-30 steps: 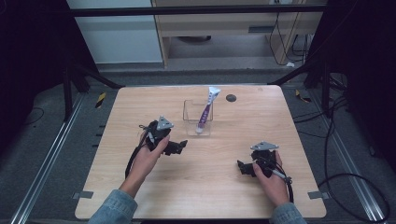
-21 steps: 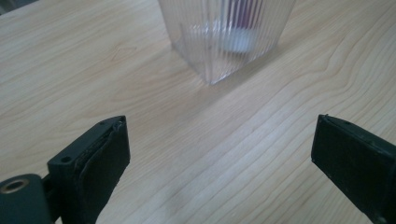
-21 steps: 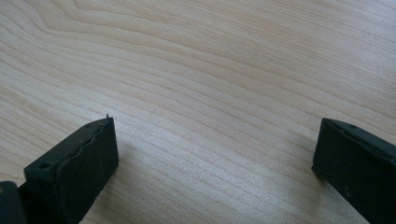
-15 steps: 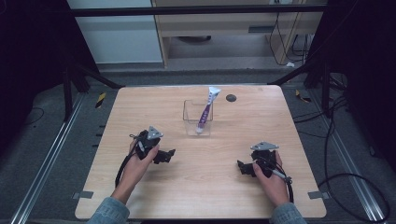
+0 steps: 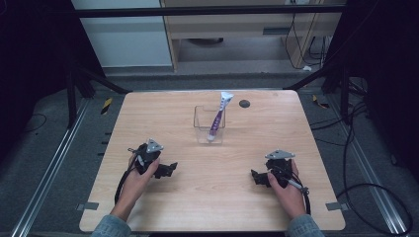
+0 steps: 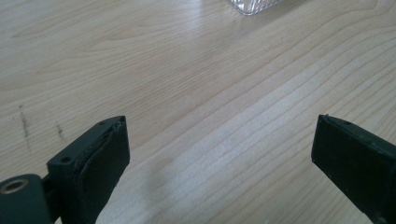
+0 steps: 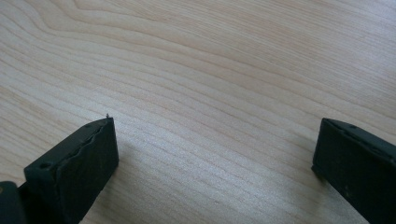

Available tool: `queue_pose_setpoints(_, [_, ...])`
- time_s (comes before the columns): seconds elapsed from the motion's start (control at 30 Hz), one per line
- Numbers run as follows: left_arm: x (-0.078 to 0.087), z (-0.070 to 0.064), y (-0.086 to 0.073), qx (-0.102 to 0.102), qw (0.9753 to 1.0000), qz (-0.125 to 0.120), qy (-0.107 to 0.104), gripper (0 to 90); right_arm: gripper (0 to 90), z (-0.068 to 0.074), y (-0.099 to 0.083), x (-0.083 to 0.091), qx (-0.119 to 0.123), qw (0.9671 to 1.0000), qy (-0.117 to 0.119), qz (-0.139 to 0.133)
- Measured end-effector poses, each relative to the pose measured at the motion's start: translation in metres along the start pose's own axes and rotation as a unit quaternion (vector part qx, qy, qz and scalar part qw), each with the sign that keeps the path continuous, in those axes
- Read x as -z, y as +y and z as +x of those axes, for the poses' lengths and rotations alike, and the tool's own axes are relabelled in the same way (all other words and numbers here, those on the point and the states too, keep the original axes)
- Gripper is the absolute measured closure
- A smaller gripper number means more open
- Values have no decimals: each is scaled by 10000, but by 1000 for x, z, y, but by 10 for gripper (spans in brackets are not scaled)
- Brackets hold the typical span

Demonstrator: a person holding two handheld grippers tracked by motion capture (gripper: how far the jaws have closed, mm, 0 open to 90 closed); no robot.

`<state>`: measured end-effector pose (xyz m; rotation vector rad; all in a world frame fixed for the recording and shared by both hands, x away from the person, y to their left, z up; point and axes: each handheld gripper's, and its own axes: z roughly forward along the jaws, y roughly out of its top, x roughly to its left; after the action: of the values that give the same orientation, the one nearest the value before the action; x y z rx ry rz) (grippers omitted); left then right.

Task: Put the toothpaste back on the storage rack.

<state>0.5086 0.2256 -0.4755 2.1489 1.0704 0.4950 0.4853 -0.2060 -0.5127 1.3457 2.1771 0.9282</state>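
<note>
Left gripper (image 5: 170, 169): jaws spread wide, nothing between them, low over bare worktop (image 5: 217, 197). Right gripper (image 5: 254, 176): jaws likewise wide and empty. The clear container (image 5: 209, 124) stands beyond both, nearer the left gripper, well apart from each; its base corner shows in the left gripper view (image 6: 254, 5). A purple-and-white tube (image 5: 218, 118) leans inside it. A dark round spot (image 5: 244, 103) lies just right of the container. Bare wood surrounds the container on every side.

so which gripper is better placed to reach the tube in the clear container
Left, probably. The left gripper lies nearer the clear container holding the tube, jaws open. The right gripper, also open, sits farther off.
</note>
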Motion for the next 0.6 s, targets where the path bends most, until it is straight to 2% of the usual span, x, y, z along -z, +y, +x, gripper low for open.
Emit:
queue_pose_setpoints(0.27, [6,13,-13,196,9997,49,99,40,4,0,0,0,1,10000,-1,0])
queue_pose_setpoints(0.47, [10,27,-26,342,9991,59,253,40,4,0,0,0,0,10000,-1,0])
queue_pose_setpoints(0.6, [8,34,-30,441,9985,88,314,40,4,0,0,0,1,10000,-4,0])
